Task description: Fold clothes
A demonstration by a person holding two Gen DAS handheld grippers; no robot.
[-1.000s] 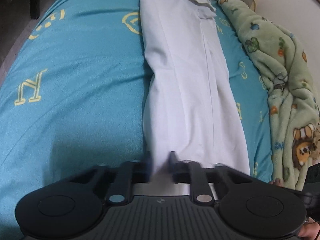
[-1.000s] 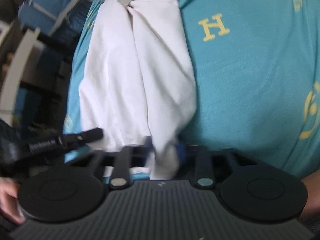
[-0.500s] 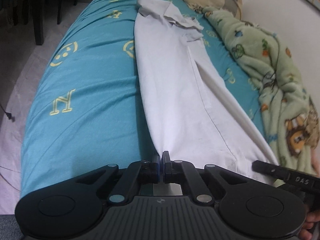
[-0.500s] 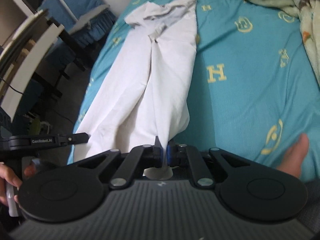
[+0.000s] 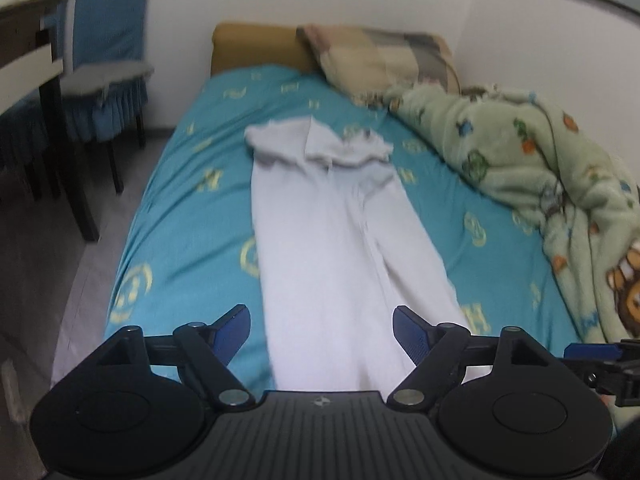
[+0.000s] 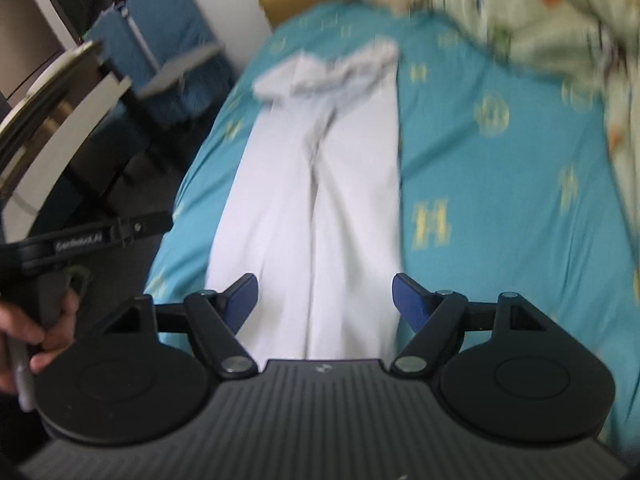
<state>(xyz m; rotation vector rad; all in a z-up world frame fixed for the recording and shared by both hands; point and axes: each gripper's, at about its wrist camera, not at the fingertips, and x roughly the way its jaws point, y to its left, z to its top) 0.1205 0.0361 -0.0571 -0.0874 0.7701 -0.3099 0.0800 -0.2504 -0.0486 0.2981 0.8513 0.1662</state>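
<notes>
A white shirt (image 5: 340, 248) lies lengthwise on the teal bed sheet (image 5: 192, 208), folded into a long narrow strip with its collar at the far end. It also shows in the right wrist view (image 6: 320, 184). My left gripper (image 5: 322, 330) is open and empty, above the shirt's near end. My right gripper (image 6: 324, 300) is open and empty, also above the near end. The left gripper's handle (image 6: 92, 236) shows at the left of the right wrist view; a tip of the right gripper (image 5: 600, 352) shows at the right of the left wrist view.
A green patterned blanket (image 5: 540, 168) is piled along the bed's right side, with a pillow (image 5: 376, 56) at the head. Blue-covered chairs (image 5: 104, 60) and a table (image 5: 24, 40) stand on the floor left of the bed. A wall is behind.
Both grippers have let go of the shirt's near hem and opened wide. Both have pulled back and risen, so the whole shirt and the bed's head are now in view.
</notes>
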